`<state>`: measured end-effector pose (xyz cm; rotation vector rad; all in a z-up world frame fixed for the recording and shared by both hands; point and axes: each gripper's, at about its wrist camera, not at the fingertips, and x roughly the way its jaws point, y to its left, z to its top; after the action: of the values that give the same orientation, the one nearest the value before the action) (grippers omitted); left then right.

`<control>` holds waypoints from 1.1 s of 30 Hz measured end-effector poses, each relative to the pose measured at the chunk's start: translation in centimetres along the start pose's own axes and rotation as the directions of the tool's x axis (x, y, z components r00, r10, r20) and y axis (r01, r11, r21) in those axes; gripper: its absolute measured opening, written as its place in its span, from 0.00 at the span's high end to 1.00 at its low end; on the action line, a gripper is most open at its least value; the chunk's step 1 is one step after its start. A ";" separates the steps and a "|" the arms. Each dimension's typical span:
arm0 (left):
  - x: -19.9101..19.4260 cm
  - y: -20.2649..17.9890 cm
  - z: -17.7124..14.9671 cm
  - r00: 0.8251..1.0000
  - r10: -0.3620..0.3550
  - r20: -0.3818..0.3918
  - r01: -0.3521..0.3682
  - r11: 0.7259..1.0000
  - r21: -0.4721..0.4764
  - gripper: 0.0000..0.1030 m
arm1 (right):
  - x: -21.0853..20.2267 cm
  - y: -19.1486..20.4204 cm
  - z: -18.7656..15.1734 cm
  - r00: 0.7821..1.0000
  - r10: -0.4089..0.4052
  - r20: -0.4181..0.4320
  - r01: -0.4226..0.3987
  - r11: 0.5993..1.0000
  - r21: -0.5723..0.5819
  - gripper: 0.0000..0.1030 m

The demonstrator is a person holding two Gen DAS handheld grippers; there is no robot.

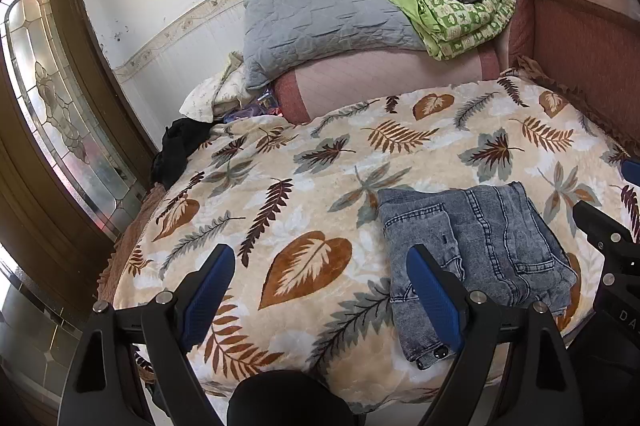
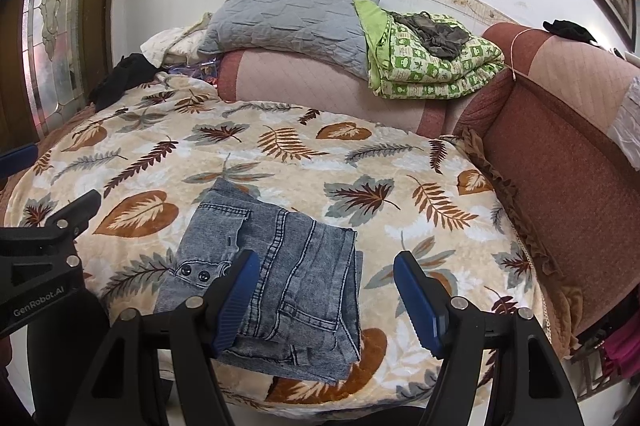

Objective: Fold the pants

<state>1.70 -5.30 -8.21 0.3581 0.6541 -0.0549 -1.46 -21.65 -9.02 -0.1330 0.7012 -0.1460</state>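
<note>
Grey-blue denim pants (image 1: 480, 246) lie folded into a compact stack near the front edge of a leaf-patterned blanket (image 1: 320, 161). My left gripper (image 1: 320, 252) hovers open to the left of the stack, its right pad just over the stack's left edge, with nothing held. In the right wrist view the pants (image 2: 280, 246) show their waist buttons at the left. My right gripper (image 2: 328, 260) is open above the stack's right half, its left pad over the denim and its right pad over bare blanket (image 2: 400, 161). Each gripper appears at the edge of the other's view.
At the back lie a grey pillow (image 2: 288, 13) and a folded green quilt (image 2: 432, 65) on a pink bolster. A red-brown sofa back (image 2: 560, 153) runs along the right. A black garment (image 1: 180, 145) lies at the blanket's far left, near a glazed door (image 1: 48, 97).
</note>
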 end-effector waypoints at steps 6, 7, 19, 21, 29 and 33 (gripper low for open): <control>0.3 0.0 -0.1 1.000 -0.002 -0.008 0.002 1.000 0.001 0.15 | 0.3 0.0 -0.1 1.000 0.001 -0.008 -0.001 1.000 0.001 0.29; 0.4 0.0 -0.1 1.000 -0.002 -0.008 0.002 1.000 0.002 0.15 | 0.3 0.0 -0.1 1.000 0.001 -0.008 -0.001 1.000 0.002 0.29; 0.1 -0.1 -0.1 1.000 0.002 -0.002 -0.002 1.000 0.007 0.15 | 0.4 0.1 -0.2 1.000 0.001 -0.009 -0.001 1.000 -0.002 0.29; 0.0 -0.2 -0.1 1.000 0.003 0.001 -0.003 1.000 0.011 0.15 | 0.4 0.1 -0.2 1.000 0.003 -0.006 -0.003 1.000 0.003 0.29; -0.6 -0.5 -0.1 1.000 -0.001 0.010 0.000 1.000 0.021 0.15 | -0.2 -0.3 -0.4 1.000 0.000 0.000 0.000 1.000 0.017 0.29; -0.7 -0.5 -0.2 1.000 -0.003 0.013 0.002 1.000 0.023 0.15 | -0.3 -0.4 -0.4 1.000 -0.004 0.002 0.004 1.000 0.020 0.29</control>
<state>0.99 -5.77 -8.07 0.3793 0.6419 -0.0672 -1.98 -22.01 -9.01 -0.1157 0.6973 -0.1568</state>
